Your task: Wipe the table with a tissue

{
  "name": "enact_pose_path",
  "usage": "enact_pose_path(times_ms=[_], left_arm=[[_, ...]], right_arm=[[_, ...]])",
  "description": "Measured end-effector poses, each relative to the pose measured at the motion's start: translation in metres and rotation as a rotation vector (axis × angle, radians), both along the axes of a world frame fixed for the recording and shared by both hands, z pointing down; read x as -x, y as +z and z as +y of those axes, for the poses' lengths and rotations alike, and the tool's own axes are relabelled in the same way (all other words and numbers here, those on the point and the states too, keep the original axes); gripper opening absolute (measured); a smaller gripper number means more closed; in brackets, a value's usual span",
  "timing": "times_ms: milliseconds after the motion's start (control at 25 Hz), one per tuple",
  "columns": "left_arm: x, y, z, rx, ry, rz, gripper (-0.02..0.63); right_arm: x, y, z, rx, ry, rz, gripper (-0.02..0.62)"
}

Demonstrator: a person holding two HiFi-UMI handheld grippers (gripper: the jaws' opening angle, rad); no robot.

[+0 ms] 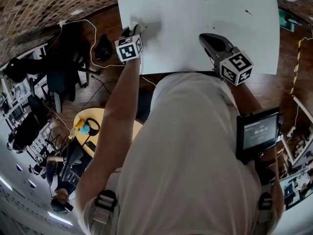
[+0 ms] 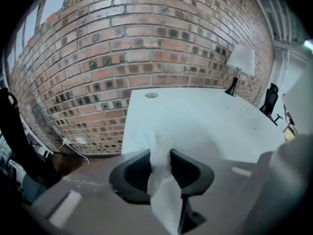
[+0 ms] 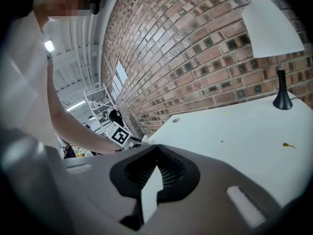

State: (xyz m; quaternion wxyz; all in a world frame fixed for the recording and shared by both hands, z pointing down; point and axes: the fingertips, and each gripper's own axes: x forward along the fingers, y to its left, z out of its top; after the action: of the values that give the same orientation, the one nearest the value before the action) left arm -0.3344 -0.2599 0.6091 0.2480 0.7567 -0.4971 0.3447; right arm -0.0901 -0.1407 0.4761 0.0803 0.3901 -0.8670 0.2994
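The white table [image 1: 205, 13] fills the top of the head view. My left gripper [image 1: 134, 29] is over its near left corner, angled down, and is shut on a white tissue [image 2: 159, 151]. The tissue is pinched upright between the jaws and trails down behind them. In the right gripper view the left gripper's marker cube [image 3: 119, 135] shows at the table's corner. My right gripper [image 1: 203, 37] hovers over the near edge, right of the middle, its tips [image 3: 157, 148] meeting. A white sliver shows in the slit behind them; I cannot tell what it is. Small brown spots [image 3: 288, 145] dot the table.
A white lamp [image 3: 271, 28] on a black stem stands at the table's far end by the brick wall [image 2: 146, 38]. A round grommet [image 2: 151, 95] sits near the far left edge. Left of the table on the floor are dark chairs, cables and a yellow round table [image 1: 98, 126].
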Motion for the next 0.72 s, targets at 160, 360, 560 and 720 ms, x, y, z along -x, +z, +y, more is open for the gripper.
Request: enact_pose_path(times_ms=[160, 360, 560, 720], left_arm=[[-0.006, 0.008, 0.0, -0.016, 0.044, -0.053, 0.112], [-0.017, 0.011, 0.003, -0.019, 0.079, -0.054, 0.105], [-0.039, 0.01, 0.01, -0.012, 0.117, -0.025, 0.101], [-0.048, 0.011, 0.014, -0.006, 0.145, -0.014, 0.098]], right_arm=[[-0.005, 0.001, 0.002, 0.007, 0.025, 0.005, 0.006], [-0.007, 0.002, 0.004, 0.011, 0.045, 0.002, 0.006], [-0.007, -0.001, 0.005, 0.004, 0.048, 0.0, 0.007], [-0.006, -0.002, 0.005, 0.004, 0.05, 0.003, 0.007]])
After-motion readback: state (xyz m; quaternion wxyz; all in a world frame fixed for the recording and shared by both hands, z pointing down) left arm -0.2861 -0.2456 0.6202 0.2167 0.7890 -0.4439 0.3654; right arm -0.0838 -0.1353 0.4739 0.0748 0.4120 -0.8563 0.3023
